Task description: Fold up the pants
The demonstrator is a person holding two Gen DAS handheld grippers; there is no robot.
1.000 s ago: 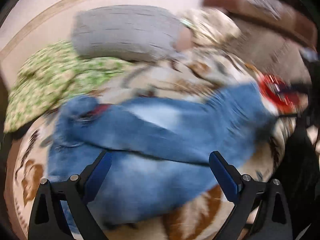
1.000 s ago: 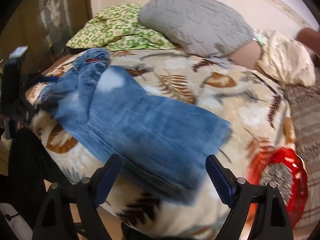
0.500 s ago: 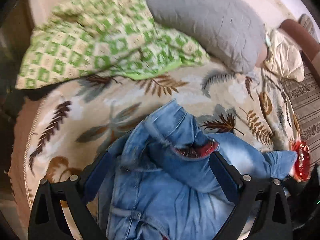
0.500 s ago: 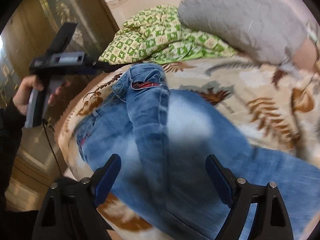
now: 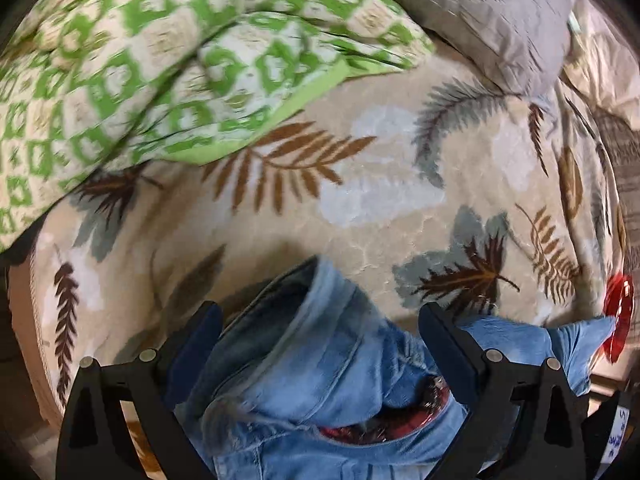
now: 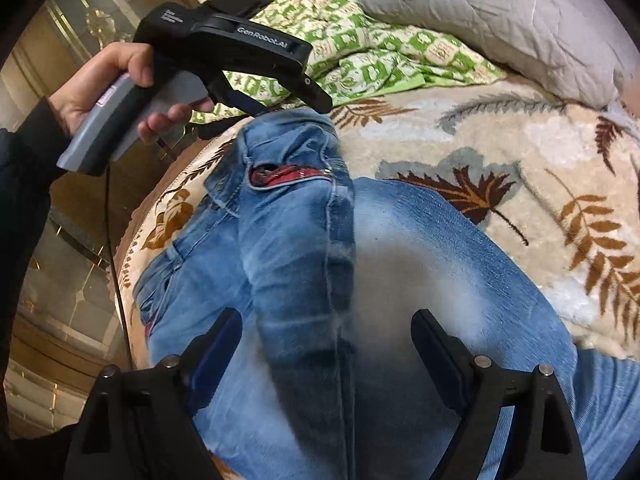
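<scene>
Left wrist view: the left gripper (image 5: 320, 336) points down over the blue denim pants (image 5: 316, 376), its dark blue pads spread wide on either side of a bunched hem, gripping nothing. The pants lie at the near edge of the cream fleece blanket with brown and grey leaf prints (image 5: 380, 184) that covers the bed. A green-and-white patterned quilt (image 5: 160, 60) is heaped at the far left corner, a grey pillow (image 5: 500, 12) beside it at the far edge, and a red object (image 5: 618, 312) shows at the right edge.

Right wrist view: the right gripper (image 6: 326, 344) hovers over the pants, jaws released and wide apart, the cloth below them. A person's hand (image 6: 108, 84) holds the left gripper's black handle above the pants' far end, near the blanket's left edge.
</scene>
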